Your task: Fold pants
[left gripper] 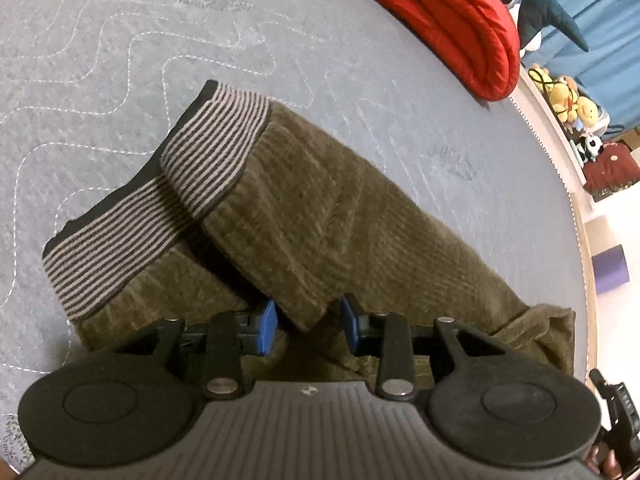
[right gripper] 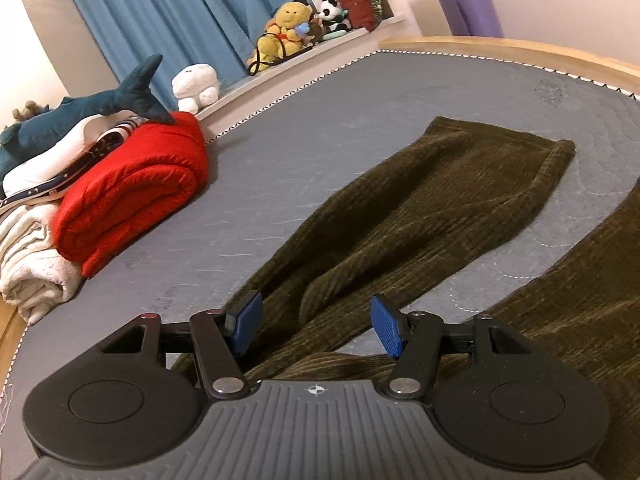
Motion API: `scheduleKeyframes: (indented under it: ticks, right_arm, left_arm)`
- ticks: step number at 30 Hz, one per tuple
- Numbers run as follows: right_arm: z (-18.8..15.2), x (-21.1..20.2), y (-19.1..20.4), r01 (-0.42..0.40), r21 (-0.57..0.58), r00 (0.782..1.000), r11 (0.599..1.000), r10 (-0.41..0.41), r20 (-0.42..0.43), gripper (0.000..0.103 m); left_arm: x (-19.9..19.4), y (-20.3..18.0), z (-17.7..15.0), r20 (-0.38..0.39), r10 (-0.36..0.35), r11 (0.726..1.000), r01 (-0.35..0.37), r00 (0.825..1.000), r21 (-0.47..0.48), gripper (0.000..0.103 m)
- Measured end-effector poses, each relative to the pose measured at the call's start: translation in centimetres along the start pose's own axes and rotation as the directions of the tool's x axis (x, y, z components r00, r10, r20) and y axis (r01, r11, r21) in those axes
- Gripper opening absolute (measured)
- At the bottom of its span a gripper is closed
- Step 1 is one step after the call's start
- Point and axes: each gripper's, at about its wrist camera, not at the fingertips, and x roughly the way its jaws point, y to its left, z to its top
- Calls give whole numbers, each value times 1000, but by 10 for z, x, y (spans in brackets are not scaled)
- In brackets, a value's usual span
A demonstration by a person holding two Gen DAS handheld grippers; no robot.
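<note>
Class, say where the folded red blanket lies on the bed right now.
In the right wrist view the red blanket lies at the left, on the mattress, beside a white towel.

A bedroom in a home. A grey quilted mattress (right gripper: 320,128) in a wooden frame spreads out ahead of the right claw. To its left lie a folded red blanket (right gripper: 132,196) and a plush shark (right gripper: 100,104). Farther off, stuffed toys (right gripper: 284,28) crowd a ledge before blue curtains (right gripper: 160,12).
</note>
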Motion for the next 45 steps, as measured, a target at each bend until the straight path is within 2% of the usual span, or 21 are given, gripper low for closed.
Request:
scheduleKeyframes:
  ticks: [3, 5, 6, 9, 11, 13, 18, 21, 22, 24, 28, 31, 36, 39, 41, 43, 45]
  right_arm:
    - [-1, 3, -4, 20, 2, 1000, 1000, -20, 2, 62]
    - [-2, 6, -7, 38, 10, 999, 999, -38, -3, 62]
    - [-3, 8, -9, 44, 15, 999, 999, -44, -8, 62]
    - [-5, 13, -9, 70, 24, 997, 997, -69, -18, 62]
    - [-6, 14, -9, 82, 20, 997, 996, -82, -9, 55]
    - [-5, 12, -8, 96, 26, 995, 995, -96, 12, 39]
    - [21, 15, -20, 69, 78, 998, 995, -68, -7, 34]
    - [48, 31, -24, 102, 111, 995, 989, -103, 7, 39]
    - [57, 38, -23, 113, 113, 993, 987, -115, 10, 49]
    - [71, 58, -20, 113, 108, 994, 988, -113, -2, 58]
    - [85, 107, -11, 113, 123, 991, 986, -104, -80, 60]
    - [91, 143, -3, 117, 99, 987, 988, -105, -121, 71]
    - [87, 182, 4, 168, 103, 976, 980, -151, -156, 70]
    - [87, 191, 9, 268, 17, 954, 963, -263, -145, 69]
    - [85, 189, 4, 319, 8, 937, 948, -314, -151, 55]
    - [86, 182, -4, 303, 39, 942, 952, -293, -162, 18]
    - [87, 168, -11, 294, 46, 947, 955, -284, -150, 12]
  left_arm:
    - [2, -3, 0, 9, 18, 1000, -18, 1000, -2, 37]
    - [5, -8, 0, 17, 49, 999, -49, 999, 14, 26]
    - [4, -10, 1, 27, 61, 998, -62, 998, 25, 14]
    - [4, -15, 4, 75, 52, 997, -56, 996, 51, 6]
    - [0, -16, 4, 101, 47, 997, -52, 994, 56, 6]
    - [-1, -15, 4, 97, 45, 998, -50, 994, 49, 6]
    - [3, -7, 3, 65, 52, 999, -53, 997, 2, 6]
    - [2, -8, 6, 72, 38, 999, -38, 997, -3, 6]
    - [2, -8, 7, 73, 36, 999, -36, 997, -6, 6]
    - [3, -9, 8, 71, 32, 999, -32, 997, -8, 6]
    - [7, -9, 12, 61, 24, 1000, -24, 998, -8, 5]
    - [8, -7, 17, 54, 11, 1000, -10, 998, -4, 5]
    - [10, -4, 18, 47, 9, 1000, -9, 999, -1, 5]
    - [10, -4, 20, 44, 6, 1000, -6, 999, 2, 4]
    - [8, -4, 19, 49, 3, 1000, -3, 999, 11, 4]
    - [7, -4, 19, 53, 0, 1000, 0, 999, 15, 4]
    - [3, -2, 19, 57, -6, 1000, 5, 998, 16, 4]
